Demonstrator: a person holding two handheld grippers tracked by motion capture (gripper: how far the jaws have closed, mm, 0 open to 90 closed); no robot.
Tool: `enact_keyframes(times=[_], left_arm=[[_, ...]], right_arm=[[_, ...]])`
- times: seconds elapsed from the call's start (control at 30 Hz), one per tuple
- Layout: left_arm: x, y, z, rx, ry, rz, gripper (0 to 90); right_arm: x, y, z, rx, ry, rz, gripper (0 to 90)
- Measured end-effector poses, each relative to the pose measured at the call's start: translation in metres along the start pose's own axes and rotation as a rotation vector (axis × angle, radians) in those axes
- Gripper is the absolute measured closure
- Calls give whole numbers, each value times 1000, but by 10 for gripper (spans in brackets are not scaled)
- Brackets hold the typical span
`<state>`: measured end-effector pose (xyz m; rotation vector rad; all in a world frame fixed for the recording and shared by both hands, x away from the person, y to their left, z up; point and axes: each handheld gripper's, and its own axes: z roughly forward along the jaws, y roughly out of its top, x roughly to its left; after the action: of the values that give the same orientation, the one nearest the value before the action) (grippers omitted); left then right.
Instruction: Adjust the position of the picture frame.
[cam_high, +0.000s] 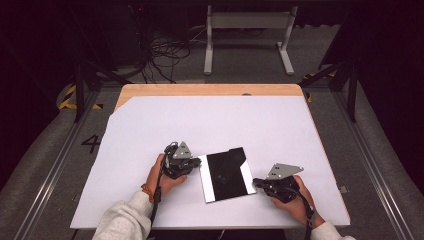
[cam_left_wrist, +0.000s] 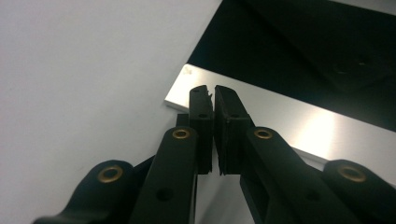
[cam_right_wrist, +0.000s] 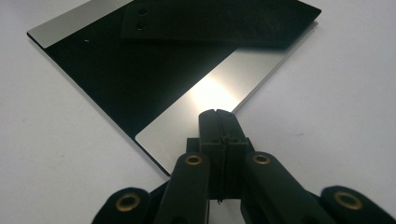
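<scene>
Near the tabletop's (cam_high: 150, 125) 6 o'clock edge lies a black-and-silver plate (cam_high: 227, 175), flanked by the left hand-held gripper (cam_high: 192, 163) at 9 o'clock and the right hand-held gripper (cam_high: 257, 182) at 3, jaws together, empty. They seem poised to grasp it; next, jaws must part around its edges.

The high view is soft and low in detail; the white table cover (cam_high: 210, 125) is evenly lit from above, while the surroundings sink into near black. In both gripper views a glare patch burns on the silver strip of the plate (cam_right_wrist: 210, 100); the near black jaws are dim and slightly blurred.
</scene>
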<state>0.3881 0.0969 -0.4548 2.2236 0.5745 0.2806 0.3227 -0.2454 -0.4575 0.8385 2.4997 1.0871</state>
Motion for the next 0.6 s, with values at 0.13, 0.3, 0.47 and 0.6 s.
enact_keyframes(times=[0.13,0.3,0.47,0.6], left_arm=[[-23,1,-17,-26,-45,60,862],[-63,-11,-34,-11,-161,107,881],[-92,-20,-34,37,-205,145,880],[-95,-20,-28,56,-203,153,874]], right_arm=[[0,-1,-1,2,1,0,900],[0,0,-1,9,-2,5,900],[-1,0,-1,6,8,23,900],[-3,0,0,10,32,63,900]])
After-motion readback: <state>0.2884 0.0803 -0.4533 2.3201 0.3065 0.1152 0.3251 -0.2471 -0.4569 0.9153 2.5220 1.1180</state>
